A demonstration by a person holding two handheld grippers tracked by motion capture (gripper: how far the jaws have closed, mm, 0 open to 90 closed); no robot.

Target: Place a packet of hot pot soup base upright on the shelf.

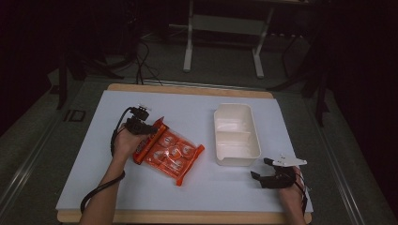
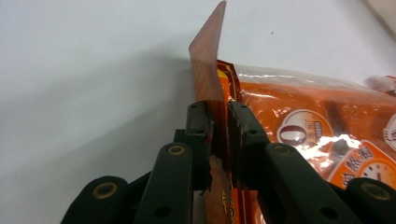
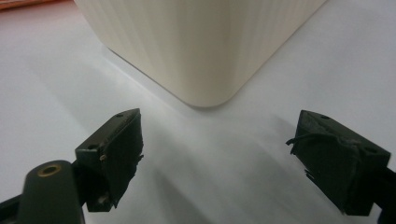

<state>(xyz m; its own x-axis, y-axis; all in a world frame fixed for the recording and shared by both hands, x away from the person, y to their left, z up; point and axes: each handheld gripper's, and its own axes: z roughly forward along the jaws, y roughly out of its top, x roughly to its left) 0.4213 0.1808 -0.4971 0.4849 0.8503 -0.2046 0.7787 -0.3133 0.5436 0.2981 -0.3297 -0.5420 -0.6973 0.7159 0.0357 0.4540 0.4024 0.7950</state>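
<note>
My right gripper (image 1: 261,169) waits low at the near right of the desk (image 1: 197,108), fingers wide apart and holding nothing, just in front of the cream box (image 1: 236,133); I think it is ready to help. My left gripper (image 2: 220,116) pinches the flat edge of the orange snack bag (image 1: 169,152); the bag lies at mid-left; I can read a big "0", the rest is too blurry.

Left gripper (image 2: 219,116) jaws clamped on orange packet (image 2: 299,135) edge; flap stands upright, packet lying on white table (image 2: 93,70).
</note>
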